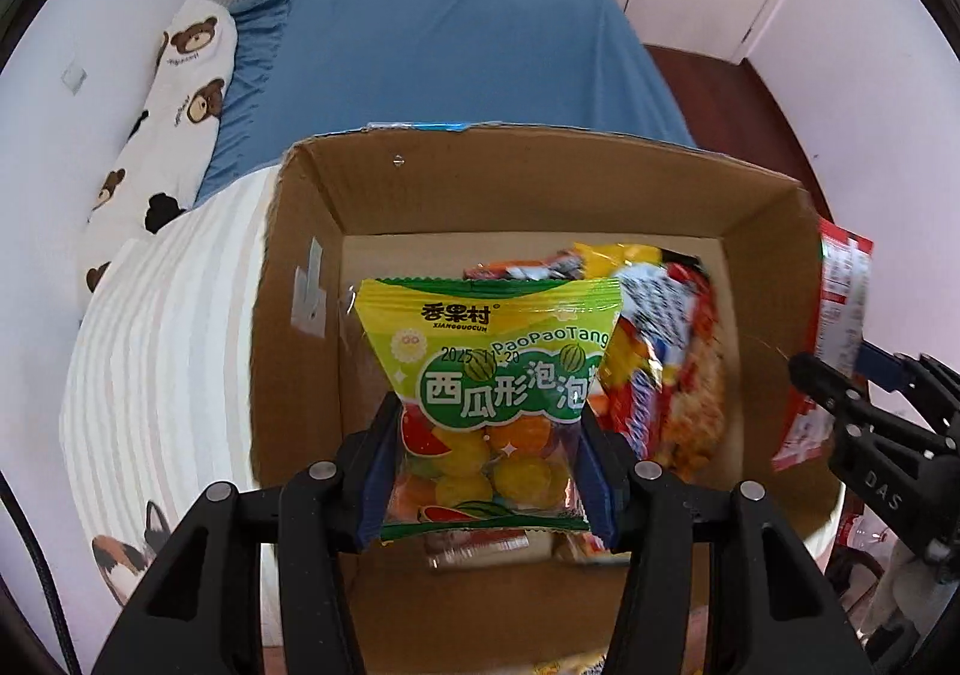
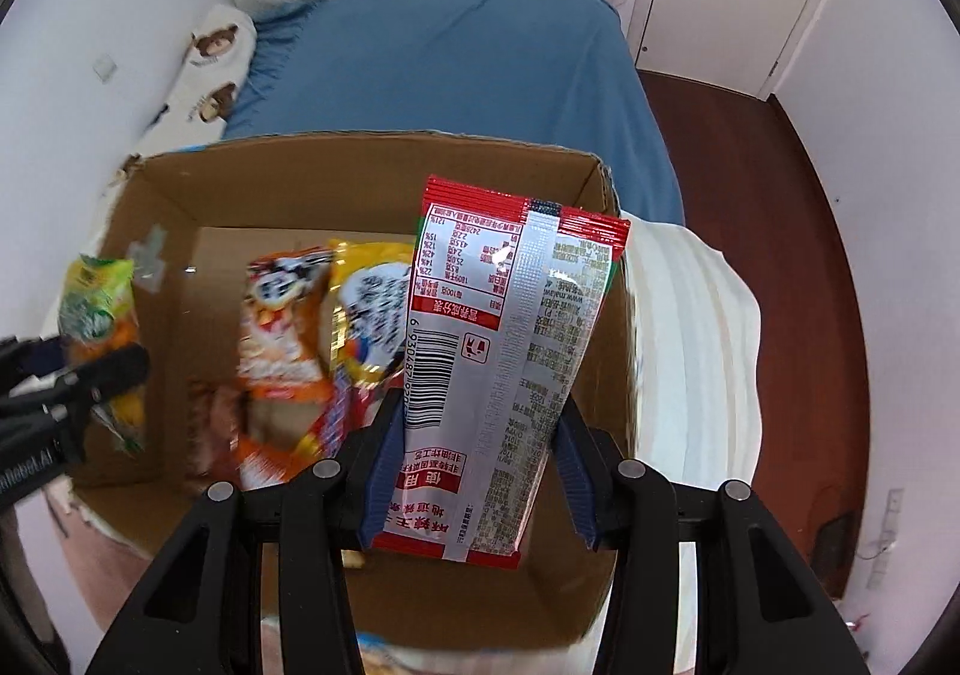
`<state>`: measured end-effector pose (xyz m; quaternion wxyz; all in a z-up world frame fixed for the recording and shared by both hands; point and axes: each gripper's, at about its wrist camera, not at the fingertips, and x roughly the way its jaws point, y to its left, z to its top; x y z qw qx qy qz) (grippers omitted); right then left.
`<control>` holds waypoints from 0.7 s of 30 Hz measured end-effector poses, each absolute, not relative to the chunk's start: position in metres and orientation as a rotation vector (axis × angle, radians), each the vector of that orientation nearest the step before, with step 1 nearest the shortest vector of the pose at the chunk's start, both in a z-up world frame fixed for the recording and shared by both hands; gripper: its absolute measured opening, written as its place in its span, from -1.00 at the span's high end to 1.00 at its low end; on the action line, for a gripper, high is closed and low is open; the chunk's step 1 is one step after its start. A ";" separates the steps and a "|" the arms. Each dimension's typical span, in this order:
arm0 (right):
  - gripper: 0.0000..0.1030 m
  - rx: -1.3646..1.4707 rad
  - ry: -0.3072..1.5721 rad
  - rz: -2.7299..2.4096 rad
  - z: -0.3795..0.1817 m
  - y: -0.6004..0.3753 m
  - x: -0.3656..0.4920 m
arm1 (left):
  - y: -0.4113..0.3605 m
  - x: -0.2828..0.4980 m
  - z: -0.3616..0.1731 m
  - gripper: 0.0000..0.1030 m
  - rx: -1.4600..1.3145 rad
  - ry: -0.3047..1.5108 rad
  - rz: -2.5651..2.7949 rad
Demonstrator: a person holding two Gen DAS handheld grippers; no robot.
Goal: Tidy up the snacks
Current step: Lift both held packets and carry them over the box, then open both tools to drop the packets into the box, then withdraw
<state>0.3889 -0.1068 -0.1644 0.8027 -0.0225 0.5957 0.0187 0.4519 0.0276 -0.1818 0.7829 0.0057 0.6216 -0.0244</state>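
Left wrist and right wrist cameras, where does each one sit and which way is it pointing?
Left wrist: on the left gripper, looking down into the brown cardboard box; its fingers pinch a green-and-yellow candy bag; the right gripper shows at right.
Right wrist: on the right gripper, facing the same box; its fingers clamp a red-and-silver snack packet.
Shared: box, both packets, blue bedsheet.

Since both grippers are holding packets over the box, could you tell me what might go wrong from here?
1. The red packet hangs near the right wall of the cardboard box; if released there, it might catch the rim and fall outside.
2. The left gripper pinches only the candy bag's lower part, so it may swing or slip.
3. The packets in the box lean loosely; new drops could topple them.
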 end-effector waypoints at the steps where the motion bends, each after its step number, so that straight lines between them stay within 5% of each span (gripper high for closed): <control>1: 0.03 -0.068 1.283 0.033 -0.168 -0.107 0.397 | 0.030 0.458 -0.187 0.04 0.013 1.355 -0.043; 7: -0.03 -0.097 1.321 0.005 -0.186 -0.108 0.413 | 0.035 0.483 -0.214 0.03 0.021 1.426 -0.017; 9: -0.52 -0.097 1.347 0.002 -0.193 -0.108 0.421 | 0.038 0.491 -0.219 -0.25 0.012 1.432 -0.014; 12: -0.63 -0.075 1.346 0.001 -0.196 -0.109 0.426 | 0.041 0.498 -0.217 -0.66 -0.001 1.415 -0.012; 21: -0.85 0.022 1.340 0.011 -0.198 -0.115 0.414 | 0.037 0.480 -0.197 -0.67 -0.018 1.337 0.000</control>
